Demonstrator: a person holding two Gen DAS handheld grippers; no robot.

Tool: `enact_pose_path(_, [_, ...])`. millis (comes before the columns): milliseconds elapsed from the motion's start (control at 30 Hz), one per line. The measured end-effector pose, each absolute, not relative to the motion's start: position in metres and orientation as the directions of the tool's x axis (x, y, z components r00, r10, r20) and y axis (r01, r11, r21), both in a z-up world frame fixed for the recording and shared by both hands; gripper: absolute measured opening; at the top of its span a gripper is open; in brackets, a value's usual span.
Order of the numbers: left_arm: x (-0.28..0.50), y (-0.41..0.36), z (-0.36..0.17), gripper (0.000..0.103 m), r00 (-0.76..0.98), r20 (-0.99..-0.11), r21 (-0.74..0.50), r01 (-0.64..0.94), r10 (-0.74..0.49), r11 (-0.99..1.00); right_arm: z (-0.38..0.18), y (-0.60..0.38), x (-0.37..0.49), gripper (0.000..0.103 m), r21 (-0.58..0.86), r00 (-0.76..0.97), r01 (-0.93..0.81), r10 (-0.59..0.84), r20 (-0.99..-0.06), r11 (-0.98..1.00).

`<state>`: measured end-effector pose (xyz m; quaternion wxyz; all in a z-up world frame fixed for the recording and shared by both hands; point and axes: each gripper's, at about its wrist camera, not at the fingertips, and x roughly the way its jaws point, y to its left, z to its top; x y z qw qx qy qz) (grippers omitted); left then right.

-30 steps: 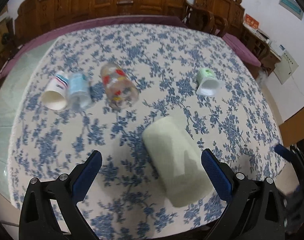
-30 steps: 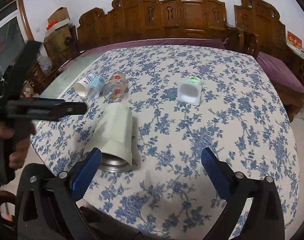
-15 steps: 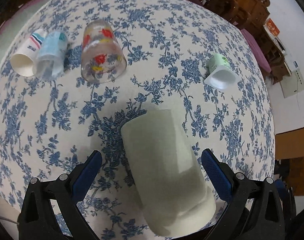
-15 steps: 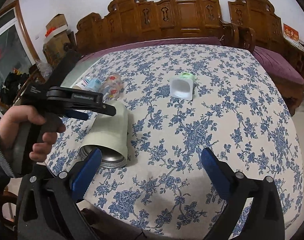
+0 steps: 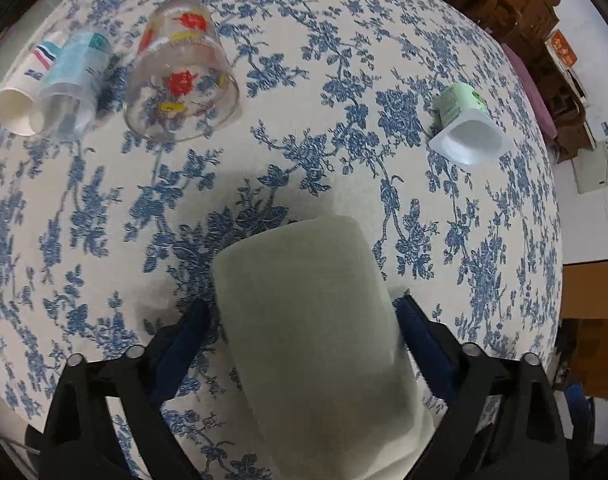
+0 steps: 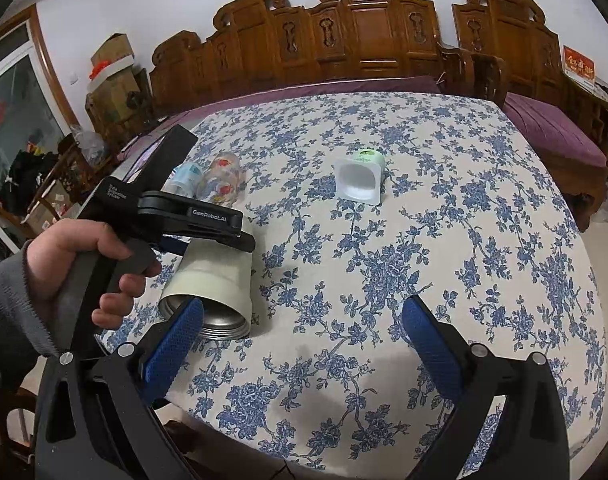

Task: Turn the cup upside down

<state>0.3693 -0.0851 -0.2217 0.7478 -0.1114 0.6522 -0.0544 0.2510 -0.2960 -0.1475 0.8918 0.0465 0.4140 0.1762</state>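
Your left gripper (image 5: 304,316) sits astride the pale green, steel-lined cylindrical cup (image 5: 316,344), one blue pad hard against each side of its body; the jaws look closed onto it, though whether they are already squeezing firmly I cannot say. The cup lies on its side on the blue-flowered tablecloth (image 5: 344,80) near the front edge, its open metal mouth (image 6: 220,316) pointing toward you and its closed base away. Your right gripper (image 6: 304,344) hangs spread wide over bare cloth just beside the cup, holding nothing.

My reading is that you are at the grasp, with the flip itself not yet done. The next move calls for a secure pinch on the smooth wall, a lift off the cloth, then a turn of your wrist so the mouth faces down before you set it on the table.

Mind the neighbours: the clear flower-printed glass tumbler (image 5: 182,76), the small clear plastic cup (image 5: 74,80), the striped paper cup (image 5: 18,96) and the light green yoghurt pot (image 5: 464,124) all lie on their sides farther back, well apart from your cup.
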Motion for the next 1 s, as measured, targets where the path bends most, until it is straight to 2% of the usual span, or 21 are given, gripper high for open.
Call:
enact_pose_path(67, [0.371, -0.086, -0.223, 0.081, 0.14, -0.965, -0.231, -0.061, -0.221, 0.971, -0.149, -0.297, 0.251, 0.1, 0.229, 0.592, -0.275, 0.352, -0.725, 0.934])
enact_pose_path(367, [0.371, -0.086, -0.22, 0.074, 0.171, -0.964, -0.217, -0.05, -0.206, 0.975, -0.153, -0.297, 0.252, 0.1, 0.232, 0.585, -0.266, 0.348, -0.733, 0.936])
enact_pose_path(733, [0.333, -0.082, -0.151, 0.069, 0.378, -0.908, -0.147, 0.113, -0.179, 0.983, -0.151, -0.295, 0.25, 0.1, 0.223, 0.59, -0.276, 0.348, -0.729, 0.935])
enact_pose_path(1000, [0.323, -0.09, -0.135, 0.068, 0.451, -0.882, -0.067, 0.172, -0.139, 0.983, -0.155, -0.29, 0.249, 0.1, 0.212, 0.582, -0.283, 0.343, -0.737, 0.935])
